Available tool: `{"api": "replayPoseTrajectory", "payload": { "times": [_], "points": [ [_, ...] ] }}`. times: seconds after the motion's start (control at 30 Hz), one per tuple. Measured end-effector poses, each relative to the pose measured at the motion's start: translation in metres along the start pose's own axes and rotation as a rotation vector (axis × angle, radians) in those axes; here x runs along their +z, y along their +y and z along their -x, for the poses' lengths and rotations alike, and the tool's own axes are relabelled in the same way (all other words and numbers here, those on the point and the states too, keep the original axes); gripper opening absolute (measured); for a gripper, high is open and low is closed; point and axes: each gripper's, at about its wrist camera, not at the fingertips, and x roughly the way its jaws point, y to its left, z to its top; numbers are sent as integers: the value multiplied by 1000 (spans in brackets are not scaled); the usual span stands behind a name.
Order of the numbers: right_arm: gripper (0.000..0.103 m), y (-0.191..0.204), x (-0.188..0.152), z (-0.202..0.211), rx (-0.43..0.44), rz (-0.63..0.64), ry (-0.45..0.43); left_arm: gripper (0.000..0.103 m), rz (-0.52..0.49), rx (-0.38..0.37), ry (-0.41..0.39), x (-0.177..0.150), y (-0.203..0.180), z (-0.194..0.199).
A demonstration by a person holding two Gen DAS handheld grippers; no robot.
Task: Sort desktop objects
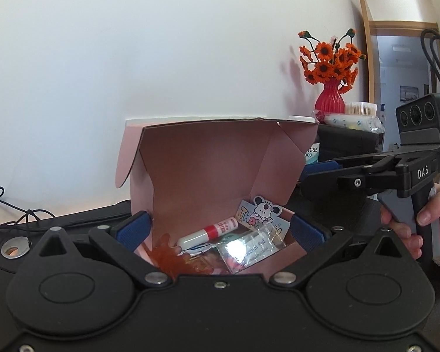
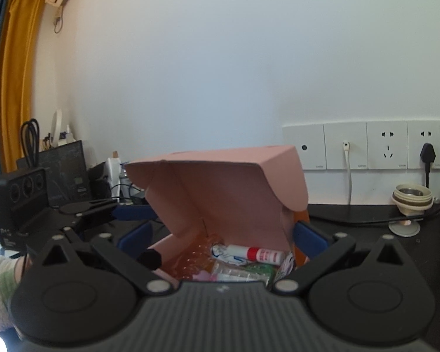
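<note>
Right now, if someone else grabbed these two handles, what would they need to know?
Left gripper: open, empty, fingers either side of the pink box's front.
Right gripper: open, empty, aimed into the same box from the other side.
Box: on the black desk, lid up. Inside lie a glue stick, a cartoon card, an alcohol pad and some orange and clear wrappers.
Done: those items are in the box.
Left: the lid is not closed; probably closing comes next. A vase of orange flowers and cotton swabs sit behind; whether they belong to the job I cannot tell.
</note>
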Motion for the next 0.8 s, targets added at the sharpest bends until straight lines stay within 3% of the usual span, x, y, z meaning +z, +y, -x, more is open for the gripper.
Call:
{"api": "replayPoseTrajectory", "payload": {
  "times": [0.13,0.27,0.8],
  "points": [
    [102,-5,-3,2,34,-40,-5,103,-26,8,-2,-1,-4,1],
    [102,-5,-3,-1,65,-77,6,103,15,-6,12,0,-2,0],
    [102,0,-11,-11,15,-74,12,103,-4,-15,53,-8,-7,-1]
  ]
}}
